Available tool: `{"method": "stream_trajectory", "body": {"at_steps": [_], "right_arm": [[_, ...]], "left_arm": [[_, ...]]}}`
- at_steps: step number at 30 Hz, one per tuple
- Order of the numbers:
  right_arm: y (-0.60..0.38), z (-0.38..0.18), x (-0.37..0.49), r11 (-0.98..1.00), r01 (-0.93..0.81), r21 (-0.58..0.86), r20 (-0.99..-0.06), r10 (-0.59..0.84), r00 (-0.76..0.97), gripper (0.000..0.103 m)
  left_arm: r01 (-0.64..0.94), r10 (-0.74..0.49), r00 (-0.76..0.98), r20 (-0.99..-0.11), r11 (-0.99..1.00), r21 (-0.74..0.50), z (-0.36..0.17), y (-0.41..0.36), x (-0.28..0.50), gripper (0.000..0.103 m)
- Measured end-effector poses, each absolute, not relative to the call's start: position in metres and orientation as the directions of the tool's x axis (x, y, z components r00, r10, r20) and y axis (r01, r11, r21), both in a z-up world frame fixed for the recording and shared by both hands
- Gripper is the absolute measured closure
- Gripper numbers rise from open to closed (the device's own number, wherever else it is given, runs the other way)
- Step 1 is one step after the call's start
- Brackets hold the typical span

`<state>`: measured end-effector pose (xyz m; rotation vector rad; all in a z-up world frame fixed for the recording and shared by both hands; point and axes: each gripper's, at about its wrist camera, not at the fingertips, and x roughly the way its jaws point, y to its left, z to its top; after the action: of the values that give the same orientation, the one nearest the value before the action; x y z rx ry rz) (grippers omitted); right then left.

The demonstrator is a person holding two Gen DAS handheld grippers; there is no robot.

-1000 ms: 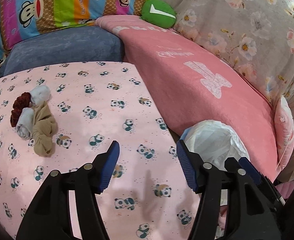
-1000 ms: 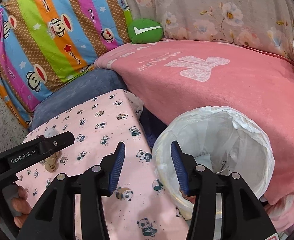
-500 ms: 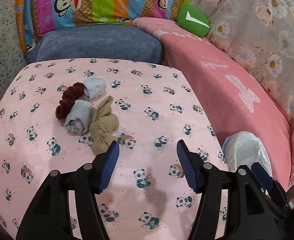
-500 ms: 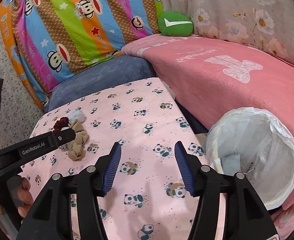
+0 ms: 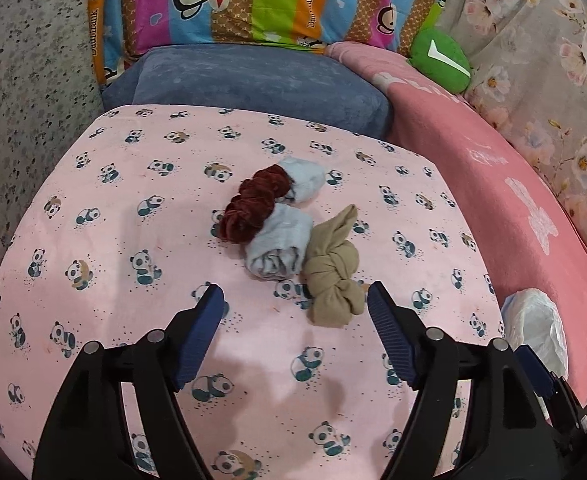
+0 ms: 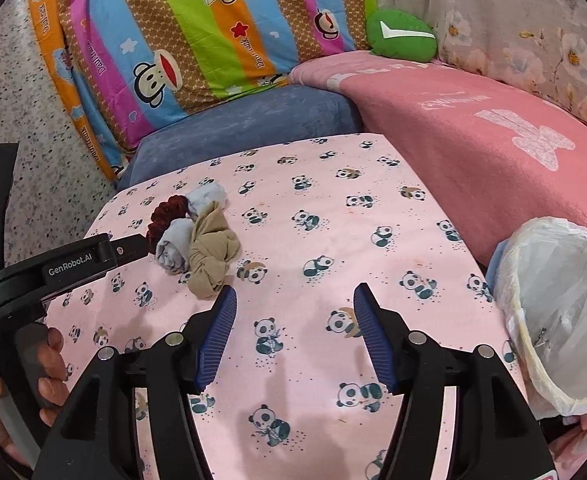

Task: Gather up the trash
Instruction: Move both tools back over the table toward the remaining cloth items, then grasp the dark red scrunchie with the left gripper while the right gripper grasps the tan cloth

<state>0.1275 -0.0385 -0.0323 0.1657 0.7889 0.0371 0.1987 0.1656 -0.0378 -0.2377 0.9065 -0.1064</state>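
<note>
A small pile lies on the pink panda-print cloth [image 5: 133,240]: a knotted tan stocking [image 5: 333,276], a rolled pale-blue sock [image 5: 279,246], a second pale-blue roll [image 5: 305,178] and a dark red scrunchie [image 5: 255,204]. My left gripper [image 5: 295,306] is open and empty, just short of the tan stocking. The pile also shows in the right wrist view, with the tan stocking [image 6: 211,256] to the left. My right gripper [image 6: 293,304] is open and empty over bare cloth. A bin lined with a white bag [image 6: 561,312] stands at the right edge.
A blue cushion [image 5: 249,80] and a striped monkey-print pillow [image 5: 253,0] lie behind the cloth. A pink blanket [image 6: 473,128] covers the sofa on the right, with a green cushion [image 6: 403,38] at its far end. Speckled floor [image 5: 21,100] lies to the left.
Both grippers have swung left, away from the bin and toward the pile. The pile now sits right in front of the left gripper. Both jaws stay open.
</note>
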Motion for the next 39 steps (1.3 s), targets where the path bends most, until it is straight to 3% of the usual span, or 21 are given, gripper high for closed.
{"method": "stream_trajectory", "body": {"at_steps": [11,22,28,30,31,32,33,39], "right_arm": [[0.013,-0.058,0.168,0.984,-0.046,0.170,-0.739,0.158,0.655,0.039],[0.041,-0.088,0.220,0.979,-0.060,0.196,-0.764,0.191,0.616,0.039],[0.044,-0.100,0.234,0.978,-0.050,0.202,-0.775,0.191,0.603,0.039],[0.043,-0.103,0.235,0.977,-0.043,0.209,-0.777,0.192,0.599,0.041],[0.043,-0.105,0.235,0.976,-0.043,0.211,-0.778,0.195,0.598,0.044],[0.044,-0.106,0.235,0.975,-0.048,0.217,-0.779,0.202,0.594,0.056],[0.044,-0.108,0.235,0.974,-0.052,0.219,-0.782,0.207,0.587,0.067],[0.045,-0.098,0.224,0.975,-0.069,0.209,-0.771,0.208,0.602,0.082]], "left_arm": [[-0.071,-0.145,0.607,-0.781,0.969,-0.235,-0.056,0.213,0.235,0.026],[-0.030,-0.214,0.593,-0.776,0.958,-0.287,-0.073,0.209,0.284,0.027],[0.007,-0.265,0.581,-0.770,0.947,-0.321,-0.079,0.201,0.302,0.047],[0.019,-0.275,0.582,-0.765,0.945,-0.325,-0.079,0.199,0.304,0.061],[0.022,-0.280,0.581,-0.764,0.944,-0.329,-0.079,0.199,0.304,0.066],[0.027,-0.289,0.576,-0.765,0.942,-0.335,-0.080,0.198,0.304,0.078],[0.030,-0.292,0.572,-0.766,0.941,-0.337,-0.080,0.198,0.304,0.084],[0.032,-0.279,0.605,-0.746,0.945,-0.327,-0.062,0.198,0.293,0.090]]}}
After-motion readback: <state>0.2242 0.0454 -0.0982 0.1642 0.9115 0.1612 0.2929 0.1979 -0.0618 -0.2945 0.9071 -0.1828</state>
